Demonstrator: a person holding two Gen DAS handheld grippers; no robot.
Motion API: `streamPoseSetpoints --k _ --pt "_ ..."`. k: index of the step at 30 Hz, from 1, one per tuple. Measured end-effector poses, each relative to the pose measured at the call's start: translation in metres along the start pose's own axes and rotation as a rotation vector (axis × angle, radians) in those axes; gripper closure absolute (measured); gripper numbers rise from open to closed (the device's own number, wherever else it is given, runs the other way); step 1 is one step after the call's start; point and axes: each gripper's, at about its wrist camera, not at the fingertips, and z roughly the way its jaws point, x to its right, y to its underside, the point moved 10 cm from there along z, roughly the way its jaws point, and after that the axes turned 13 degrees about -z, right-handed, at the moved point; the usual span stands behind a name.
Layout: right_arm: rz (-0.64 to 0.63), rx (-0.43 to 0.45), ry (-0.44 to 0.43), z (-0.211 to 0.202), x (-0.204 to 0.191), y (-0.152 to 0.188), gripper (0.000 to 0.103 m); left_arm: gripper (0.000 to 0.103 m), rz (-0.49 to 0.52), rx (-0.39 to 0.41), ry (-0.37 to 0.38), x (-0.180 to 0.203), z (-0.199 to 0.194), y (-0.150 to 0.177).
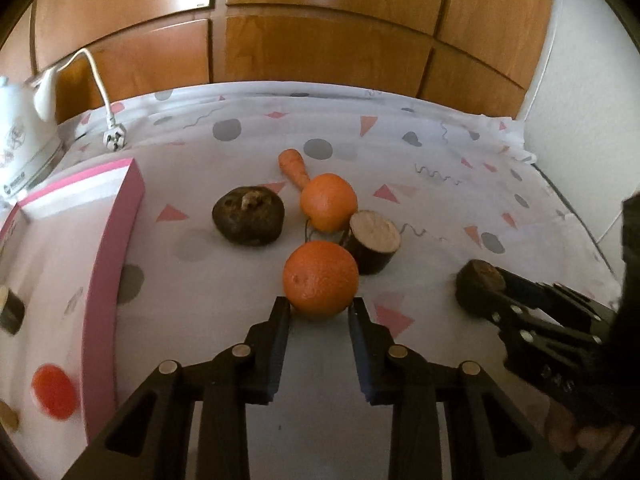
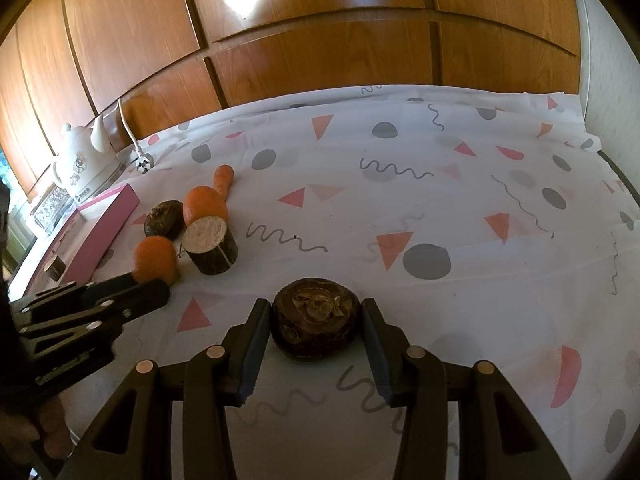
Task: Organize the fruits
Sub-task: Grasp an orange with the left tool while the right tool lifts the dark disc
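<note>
- Oranges are the fruit here: the near orange (image 1: 320, 278) sits on the patterned cloth (image 1: 440, 168) of the counter, right at the tips of my left gripper (image 1: 320, 310).
- My left gripper stands narrow, with the orange's lower sides between the fingertips; I judge the pads touch it, but the grip is only at the tips, so it could roll out on a lift.
- A second orange (image 1: 328, 201) lies just behind, touching a carrot (image 1: 294, 166), with a dark round root (image 1: 248, 215) to its left and a cut dark root piece (image 1: 374, 246) beside the near orange.
- My right gripper (image 2: 316, 322) brackets a dark, flattish root with a dried top (image 2: 315, 328); a thin gap shows at each pad, so I read it as not yet clamped.
- The pink-walled box (image 1: 114, 248) to the left already holds a red-orange fruit (image 1: 54, 391) and a dark piece (image 1: 10, 310), so I take it as the sorting place.
- A white kettle (image 2: 86, 168) and its plug stand at the far left, clear of the work.
</note>
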Motion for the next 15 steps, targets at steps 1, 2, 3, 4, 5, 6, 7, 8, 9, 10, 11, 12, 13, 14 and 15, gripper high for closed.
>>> streamPoseSetpoints --k 1,2,3,4,5,6,7,8,9,10,11,12,13,14,15 --pt "-0.001 0.0 0.001 0.0 0.0 0.0 0.057 0.073 0.001 0.003 -0.003 -0.001 -0.004 0.002" --pt "-0.001 0.0 0.001 0.0 0.0 0.0 0.057 0.073 0.004 0.007 -0.008 -0.002 -0.006 0.004" --pt "-0.002 -0.001 0.003 0.0 0.0 0.0 0.057 0.073 0.004 0.007 -0.011 -0.004 -0.009 0.006" --pt "-0.004 -0.002 0.004 0.0 0.0 0.0 0.057 0.073 0.001 0.006 -0.013 -0.006 -0.012 0.009" --pt "-0.006 -0.002 0.005 0.001 0.0 0.0 0.057 0.073 -0.004 0.008 -0.021 -0.009 -0.016 0.01" --pt "-0.008 -0.003 0.008 0.001 0.0 0.0 0.057 0.074 -0.009 0.01 -0.027 -0.011 -0.018 0.011" --pt "-0.011 -0.005 0.011 0.001 0.0 0.0 0.057 0.074 -0.015 0.012 -0.029 -0.015 -0.021 0.012" --pt "-0.014 -0.007 0.015 0.001 0.0 0.0 0.057 0.074 -0.022 0.015 -0.033 -0.017 -0.024 0.012" --pt "-0.017 -0.007 0.018 0.001 0.0 0.0 0.057 0.074 -0.027 0.022 -0.037 -0.02 -0.027 0.013" --pt "-0.021 -0.009 0.022 0.002 0.0 0.001 0.057 0.075 -0.03 0.028 -0.04 -0.023 -0.031 0.013" --pt "-0.023 -0.009 0.025 0.002 -0.001 0.001 0.057 0.076 -0.035 0.038 -0.043 -0.025 -0.036 0.012" --pt "-0.027 -0.011 0.029 0.002 -0.001 0.001 0.057 0.077 -0.038 0.046 -0.044 -0.027 -0.04 0.011" --pt "-0.03 -0.014 0.033 0.002 -0.001 0.001 0.057 0.079 -0.041 0.056 -0.05 -0.029 -0.043 0.01" --pt "-0.034 -0.015 0.038 0.002 -0.001 0.001 0.057 0.092 -0.043 0.065 -0.053 -0.031 -0.047 0.008" --pt "-0.038 -0.017 0.042 0.002 -0.001 0.001 0.057 0.097 -0.043 0.074 -0.057 -0.034 -0.052 0.007"
